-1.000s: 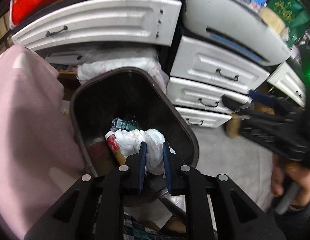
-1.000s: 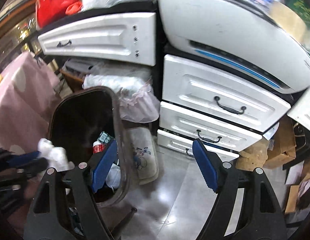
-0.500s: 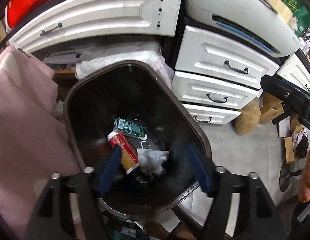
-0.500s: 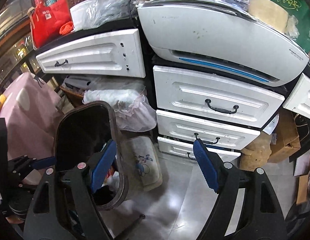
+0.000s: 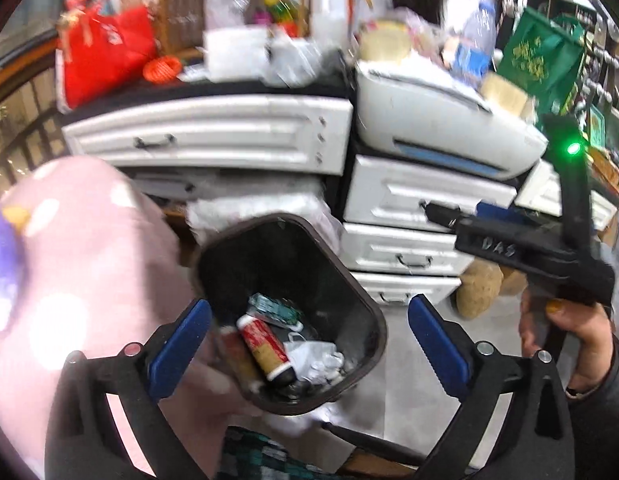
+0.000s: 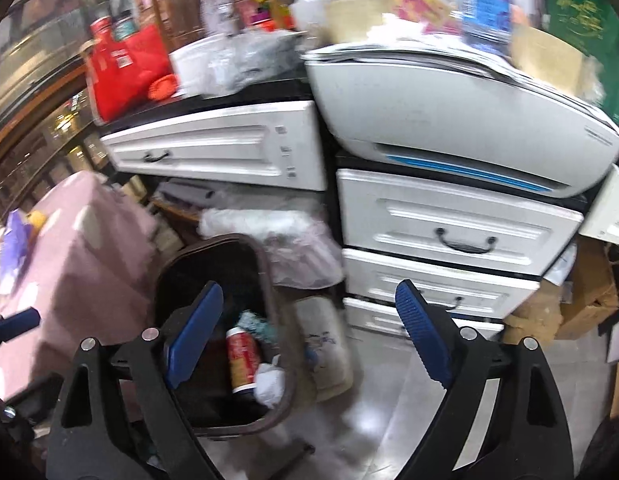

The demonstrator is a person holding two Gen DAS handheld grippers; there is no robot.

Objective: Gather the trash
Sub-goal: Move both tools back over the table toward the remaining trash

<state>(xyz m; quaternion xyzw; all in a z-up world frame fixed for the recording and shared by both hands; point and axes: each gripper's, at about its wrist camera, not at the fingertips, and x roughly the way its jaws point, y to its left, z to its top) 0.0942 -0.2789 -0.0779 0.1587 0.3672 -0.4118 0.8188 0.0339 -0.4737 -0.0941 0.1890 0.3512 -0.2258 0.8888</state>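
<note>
Floor bin (image 5: pixel 365 320): red can (image 5: pixel 263 346) lying, base toward camera.

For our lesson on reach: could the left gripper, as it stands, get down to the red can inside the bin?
Probably yes. The left gripper is open above the lidless bin, and the red can lies exposed on top, beside crumpled white paper. The bin walls leave limited room for spread fingers.
</note>
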